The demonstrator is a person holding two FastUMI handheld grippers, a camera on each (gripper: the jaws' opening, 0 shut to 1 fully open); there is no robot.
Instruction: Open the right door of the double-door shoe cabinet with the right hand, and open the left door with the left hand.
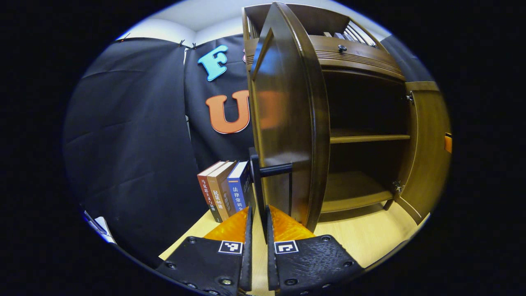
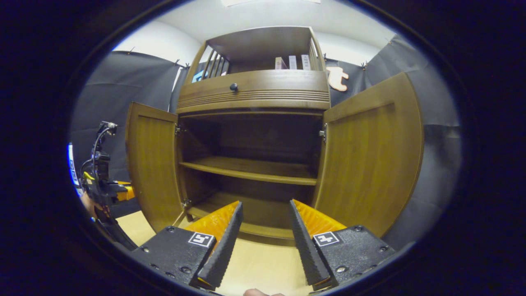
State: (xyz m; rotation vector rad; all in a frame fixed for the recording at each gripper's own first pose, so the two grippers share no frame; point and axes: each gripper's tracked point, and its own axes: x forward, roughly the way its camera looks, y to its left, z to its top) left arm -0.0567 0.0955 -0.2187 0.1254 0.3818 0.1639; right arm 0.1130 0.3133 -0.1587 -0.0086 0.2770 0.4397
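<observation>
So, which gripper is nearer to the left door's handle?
Left. The left gripper is at the left door, fingers closed around its black handle. The right gripper is open, in front of the cabinet's middle, apart from both doors.

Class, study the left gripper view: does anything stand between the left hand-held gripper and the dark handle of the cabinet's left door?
Nothing visible: the left hand-held gripper is right at the black bar handle of the brown wooden left door, fingers nearly closed around its vertical part.
</observation>
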